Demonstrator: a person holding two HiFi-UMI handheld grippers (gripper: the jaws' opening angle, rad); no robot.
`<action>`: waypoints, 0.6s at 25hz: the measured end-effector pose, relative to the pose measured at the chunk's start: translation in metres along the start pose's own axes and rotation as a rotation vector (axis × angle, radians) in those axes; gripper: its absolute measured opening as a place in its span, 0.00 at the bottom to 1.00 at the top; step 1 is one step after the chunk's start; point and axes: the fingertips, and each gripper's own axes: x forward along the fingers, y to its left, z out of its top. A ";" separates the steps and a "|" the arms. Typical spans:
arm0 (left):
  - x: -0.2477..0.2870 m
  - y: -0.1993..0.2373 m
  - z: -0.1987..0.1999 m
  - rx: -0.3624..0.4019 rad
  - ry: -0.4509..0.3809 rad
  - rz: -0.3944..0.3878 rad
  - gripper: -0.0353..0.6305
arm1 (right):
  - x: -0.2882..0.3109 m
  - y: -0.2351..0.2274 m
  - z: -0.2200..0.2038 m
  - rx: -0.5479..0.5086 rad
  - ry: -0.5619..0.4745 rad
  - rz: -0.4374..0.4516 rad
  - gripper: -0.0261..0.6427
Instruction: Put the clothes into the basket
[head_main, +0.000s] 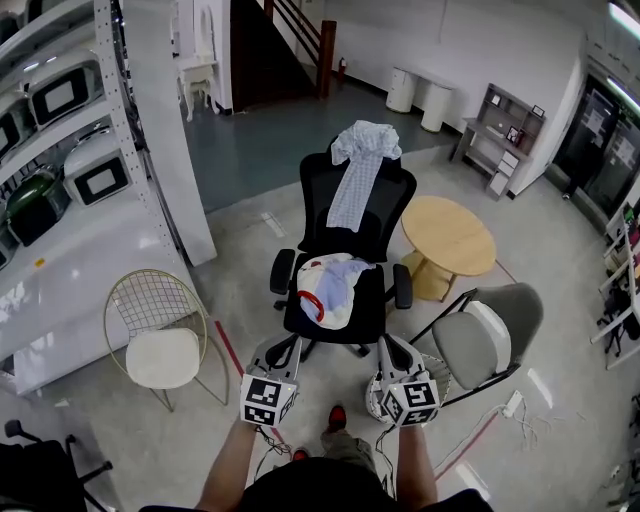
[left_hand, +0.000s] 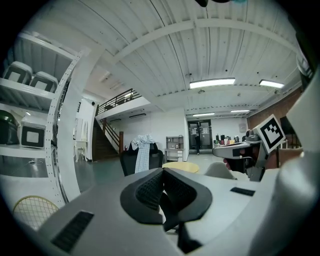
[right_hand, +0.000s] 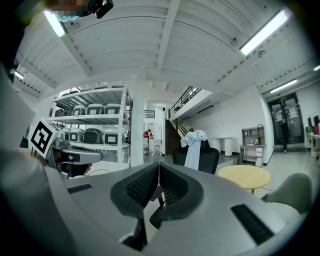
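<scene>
Left gripper (left_hand: 163, 176) and right gripper (right_hand: 158, 172) are clenched, empty. Risk: unopened jaws would likely shove the seat clothes (head_main: 330, 288) off the chair (head_main: 392, 215).

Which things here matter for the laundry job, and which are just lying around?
Job: checked cloth draped on the black chair; heap of clothes on its seat; what looks like a mesh basket, lower right.
Lying around: round table; wire chair; grey chair.
</scene>
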 end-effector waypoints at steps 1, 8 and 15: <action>0.005 0.002 -0.001 -0.003 0.003 0.000 0.06 | 0.006 -0.003 -0.001 0.003 0.001 0.003 0.08; 0.062 0.028 -0.006 -0.010 0.032 0.025 0.06 | 0.062 -0.031 -0.013 0.014 0.013 0.031 0.08; 0.144 0.050 0.015 0.012 0.036 0.030 0.06 | 0.136 -0.080 -0.006 0.037 0.000 0.053 0.08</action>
